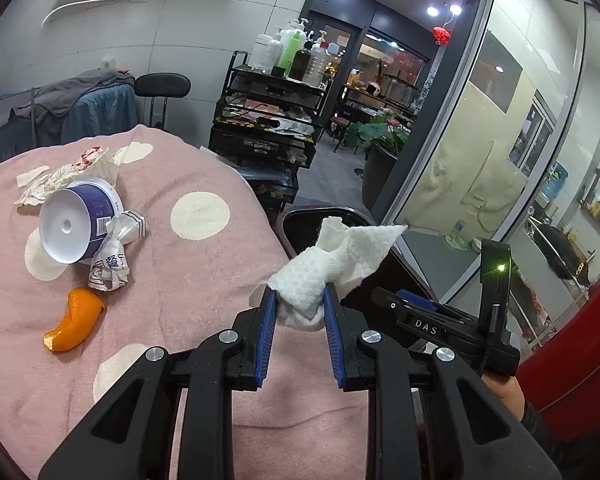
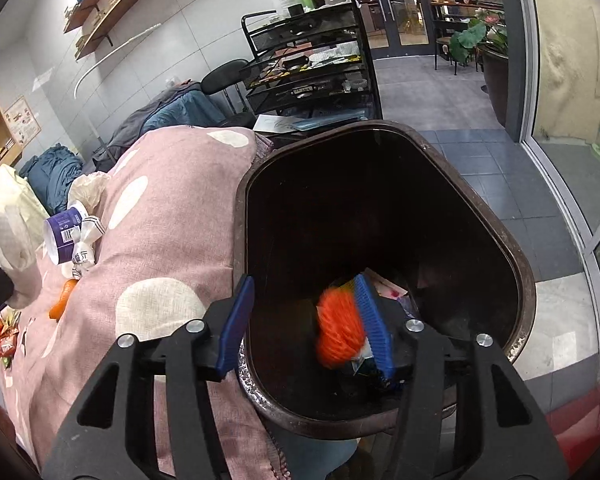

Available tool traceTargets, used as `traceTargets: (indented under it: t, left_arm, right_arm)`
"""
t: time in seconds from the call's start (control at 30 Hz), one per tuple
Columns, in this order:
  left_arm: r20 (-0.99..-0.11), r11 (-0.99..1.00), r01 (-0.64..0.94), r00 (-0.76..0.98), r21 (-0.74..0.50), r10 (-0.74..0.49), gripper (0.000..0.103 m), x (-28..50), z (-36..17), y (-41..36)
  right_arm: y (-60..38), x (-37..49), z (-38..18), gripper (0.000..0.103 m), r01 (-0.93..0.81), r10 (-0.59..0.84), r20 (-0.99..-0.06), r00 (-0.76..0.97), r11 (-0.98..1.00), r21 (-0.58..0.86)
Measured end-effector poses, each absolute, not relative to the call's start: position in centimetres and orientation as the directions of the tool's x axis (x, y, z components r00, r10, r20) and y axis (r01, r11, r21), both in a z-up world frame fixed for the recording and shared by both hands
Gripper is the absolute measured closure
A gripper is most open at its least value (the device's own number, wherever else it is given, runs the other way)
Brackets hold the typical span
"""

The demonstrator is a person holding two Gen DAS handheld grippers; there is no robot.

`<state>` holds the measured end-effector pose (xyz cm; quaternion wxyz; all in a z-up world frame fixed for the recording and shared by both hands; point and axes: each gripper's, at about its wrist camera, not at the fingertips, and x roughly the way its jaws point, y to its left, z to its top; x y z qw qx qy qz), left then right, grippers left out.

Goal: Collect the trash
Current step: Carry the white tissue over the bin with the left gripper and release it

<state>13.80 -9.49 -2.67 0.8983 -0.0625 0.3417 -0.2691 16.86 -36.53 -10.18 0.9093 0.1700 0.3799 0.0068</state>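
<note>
Two hand-held grippers: left hand-held gripper (image 1: pixel 300 300) clamped on a soft, light tissue (image 1: pixel 324 268) near the bed's (image 1: pixel 204 264) bin-side edge; right hand-held gripper (image 2: pixel 304 320) apart over the bin (image 2: pixel 520 276), orange wrapper (image 2: pixel 338 328) blurred between its jaws, judged light and crushable.

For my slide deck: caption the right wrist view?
Open right gripper over the dark bin, blurred orange wrapper dropping in.

The left gripper (image 1: pixel 300 300) clamps a crumpled white paper towel (image 1: pixel 332 260) above a pink polka-dot cloth (image 1: pixel 204 272), where an orange peel (image 1: pixel 74 320), a tipped purple-and-white cup (image 1: pixel 76 220) and crumpled wrappers (image 1: pixel 112 264) lie.
</note>
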Motion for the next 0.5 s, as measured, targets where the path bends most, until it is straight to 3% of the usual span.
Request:
traceTargets:
  t: [0.27, 0.33, 0.5]
  left_arm:
    - [-0.587, 0.831, 0.475, 0.598, -0.290, -0.546, 0.079, 14.3, -2.6, -11.4]
    - [-0.590, 0.824, 0.485, 0.586, -0.293, -0.555, 0.079, 14.7, -2.6, -12.1]
    - [-0.608, 0.807, 0.511, 0.551, -0.296, -0.572, 0.079, 16.0, -3.1, -14.0]
  right_arm:
    - [-37.0, 15.9, -9.5, 0.035, 0.131, 0.128, -0.664, 0.736, 0.936, 0.326]
    - [-37.1, 15.6, -9.3, 0.028, 0.142, 0.112, -0.659, 0.743, 0.937, 0.320]
    - [-37.5, 14.9, -8.7, 0.026, 0.164, 0.081, -0.647, 0.758, 0.937, 0.310]
